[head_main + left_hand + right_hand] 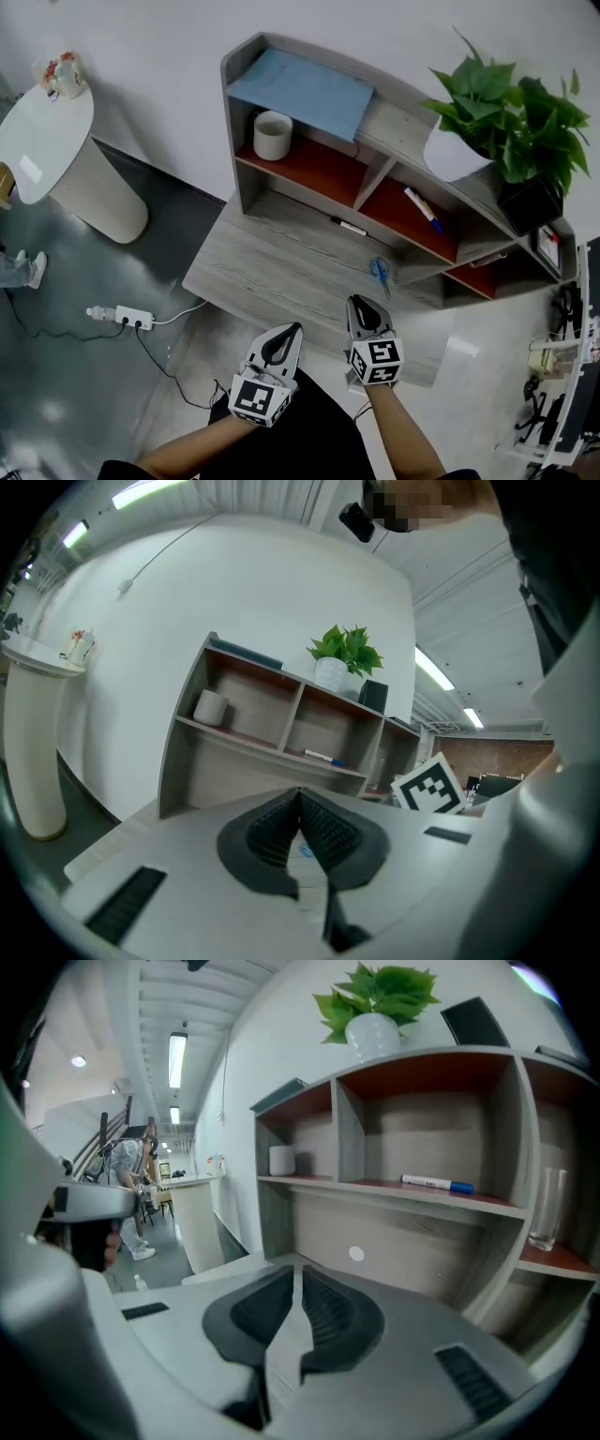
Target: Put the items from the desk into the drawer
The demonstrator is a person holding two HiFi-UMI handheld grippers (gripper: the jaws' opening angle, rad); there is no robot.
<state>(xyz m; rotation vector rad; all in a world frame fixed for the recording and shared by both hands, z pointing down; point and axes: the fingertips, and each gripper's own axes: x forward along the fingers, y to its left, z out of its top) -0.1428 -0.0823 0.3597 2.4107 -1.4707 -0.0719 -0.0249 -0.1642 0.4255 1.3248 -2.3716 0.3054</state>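
- Left gripper (293, 330): reaches the front edge of the desk (281, 262), jaws pressed together, nothing between them.
- Right gripper (361, 302): hangs over the front strip of the desk, just right of the left gripper and apart from it; jaws closed tip to tip, likewise empty.
- Blue-handled scissors (380, 271): lie flat on the desk top toward its right end, just beyond the right gripper's tips and not touched.
- Black pen (349, 226): lies on the desk top at the back, against the foot of the desk's shelf unit.
- Blue-capped marker (423, 208): rests on the red floor of the middle compartment above the desk top.
- White cup (273, 135), or perhaps a roll, too small to say: stands upright in the left compartment above the desk top.
- Clear glass (544, 1208): stands in the lower compartment at the desk's right end.
- Blue folder (305, 89): lies flat on the top board at the desk's left end.
- Potted plant (502, 117): sits on the same top board toward the desk's right end.
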